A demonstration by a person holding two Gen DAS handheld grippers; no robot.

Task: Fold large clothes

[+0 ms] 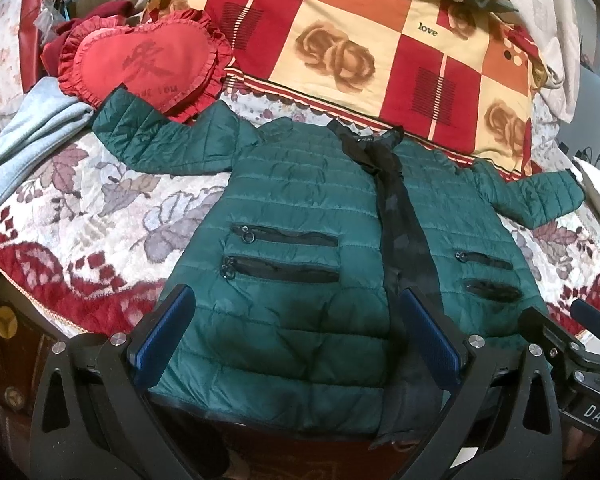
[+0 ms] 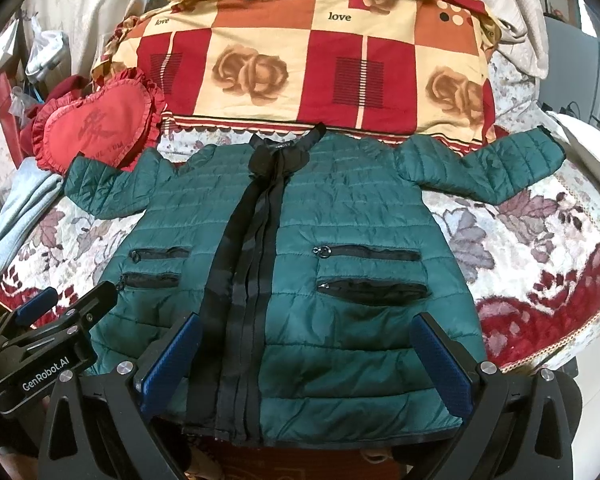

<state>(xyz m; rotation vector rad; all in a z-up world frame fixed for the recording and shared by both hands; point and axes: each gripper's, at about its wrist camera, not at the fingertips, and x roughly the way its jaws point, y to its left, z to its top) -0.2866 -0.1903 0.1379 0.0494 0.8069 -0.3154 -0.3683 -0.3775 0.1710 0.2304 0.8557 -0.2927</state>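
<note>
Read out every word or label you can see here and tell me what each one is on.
"love": checked quilt
"GenRobot.AI": left gripper body, right wrist view
"DAS": right gripper body, cut off by the frame
Heart cushion: one large character and small letters, too faint to read
Jacket collar label: too small

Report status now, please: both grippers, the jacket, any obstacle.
Left gripper open, right gripper open, both empty near the hem. Green quilted jacket flat, unfolded, sleeves out. Heart cushion touches one sleeve.
</note>
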